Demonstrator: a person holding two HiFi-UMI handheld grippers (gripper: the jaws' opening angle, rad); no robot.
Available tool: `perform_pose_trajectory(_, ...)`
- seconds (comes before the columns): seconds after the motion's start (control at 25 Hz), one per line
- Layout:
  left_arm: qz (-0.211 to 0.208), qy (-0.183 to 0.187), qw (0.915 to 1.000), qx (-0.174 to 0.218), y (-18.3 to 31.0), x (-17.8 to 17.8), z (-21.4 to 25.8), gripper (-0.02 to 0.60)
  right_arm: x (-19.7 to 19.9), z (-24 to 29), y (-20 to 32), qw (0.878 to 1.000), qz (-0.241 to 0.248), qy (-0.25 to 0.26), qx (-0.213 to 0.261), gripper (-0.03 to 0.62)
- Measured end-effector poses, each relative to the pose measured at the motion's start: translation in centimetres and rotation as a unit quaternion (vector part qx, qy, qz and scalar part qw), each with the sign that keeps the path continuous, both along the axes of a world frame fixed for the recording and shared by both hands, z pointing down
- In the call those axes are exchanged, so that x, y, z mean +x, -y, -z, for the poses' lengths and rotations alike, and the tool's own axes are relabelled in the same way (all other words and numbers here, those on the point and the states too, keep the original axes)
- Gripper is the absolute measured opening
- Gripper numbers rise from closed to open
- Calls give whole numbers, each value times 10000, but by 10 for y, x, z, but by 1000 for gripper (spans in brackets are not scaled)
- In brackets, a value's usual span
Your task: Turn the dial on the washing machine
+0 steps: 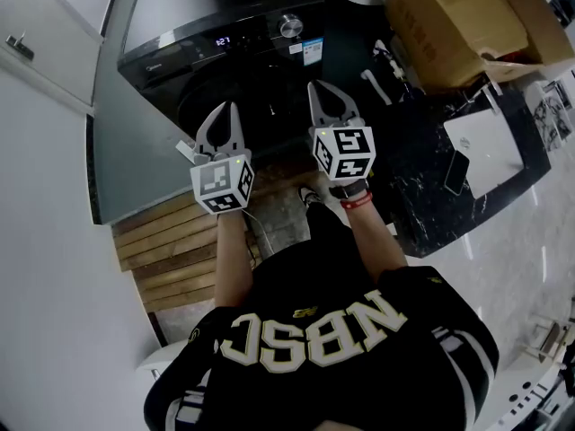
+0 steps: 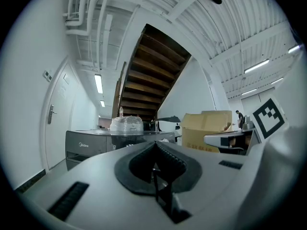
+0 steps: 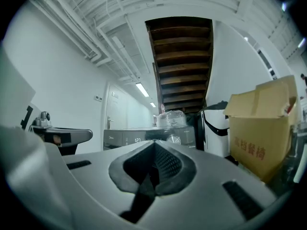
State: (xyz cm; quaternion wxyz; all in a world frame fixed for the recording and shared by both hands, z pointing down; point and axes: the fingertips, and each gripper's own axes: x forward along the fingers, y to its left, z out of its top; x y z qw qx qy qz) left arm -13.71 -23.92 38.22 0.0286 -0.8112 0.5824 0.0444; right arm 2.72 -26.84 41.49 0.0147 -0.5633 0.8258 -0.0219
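So the dial (image 1: 290,26) was sitting on the washing machine (image 1: 198,7), on its dark front panel, up around 12 o'clock in the head view. It was just to the 3 o'clock side of the lit display (image 1: 223,40), and nothing was touching it.

The right gripper (image 1: 321,88) hung at roughly 6 o'clock from the dial, well apart from it, pointing its way. Its jaws were pressed together with nothing in them. The left gripper (image 1: 225,108) was off at 9 o'clock from the right one, jaws closed up and empty too.

A clear plastic-wrapped bundle (image 3: 171,119) sat on top of the machine. A big cardboard box (image 1: 454,21) stood at 2 o'clock, and some wooden slats (image 1: 171,245) lay on the floor at 7 o'clock from the left gripper.
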Motion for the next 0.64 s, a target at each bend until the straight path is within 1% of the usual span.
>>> perform_pose_trajectory(0.24, 16, -17, 10000, 32, -11, 0, 2, 14, 5, 2, -12, 10000, -50, 24, -5, 6)
perform_pose_trajectory(0.44, 81, -27, 10000, -39, -22, 0, -1, 14, 7, 6, -28, 10000, -35, -53, 35, 6)
perform_pose_trajectory(0.64, 217, -227, 9989, -359, -34, -15, -36, 14, -5, 3, -52, 9998, 111, -144, 20, 6)
